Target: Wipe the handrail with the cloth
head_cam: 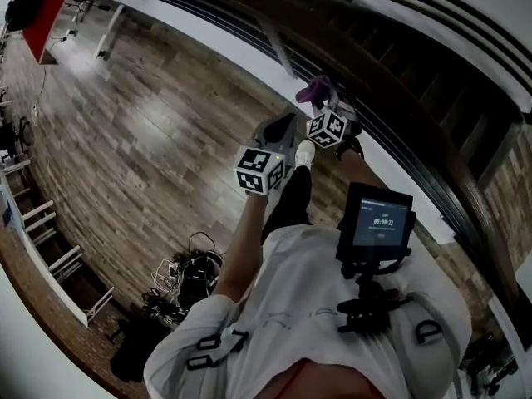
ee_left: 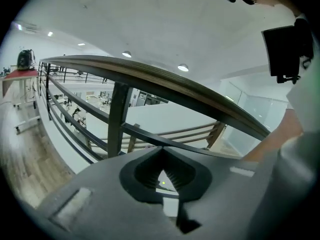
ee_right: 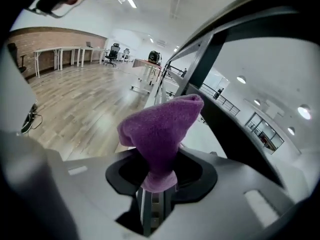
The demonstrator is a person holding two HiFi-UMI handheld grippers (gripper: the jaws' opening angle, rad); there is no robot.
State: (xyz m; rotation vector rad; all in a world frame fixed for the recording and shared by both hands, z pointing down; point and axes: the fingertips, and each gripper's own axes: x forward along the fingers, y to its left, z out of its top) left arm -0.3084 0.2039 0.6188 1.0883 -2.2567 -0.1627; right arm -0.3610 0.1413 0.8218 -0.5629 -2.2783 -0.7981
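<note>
R claw (ee_right: 155,184) grips purple cloth (ee_right: 161,126) nr handrail (ee_left: 150,76); L claw (ee_left: 161,150) closed.

**One timer readout, no other legible print**

In the head view, right of centre, a small dark screen (head_cam: 378,223) is seen on a mount at the person's chest. A row of pale digits in clock form is shown at its middle. It opens with zeros, and the last pair is too small to be read with certainty. A line of finer print above the digits cannot be made out. Only black-and-white square patterns, without letters or numbers, are carried by the two marker cubes (head_cam: 260,170) near the frame's centre. Nothing legible is found in either gripper view.
</note>
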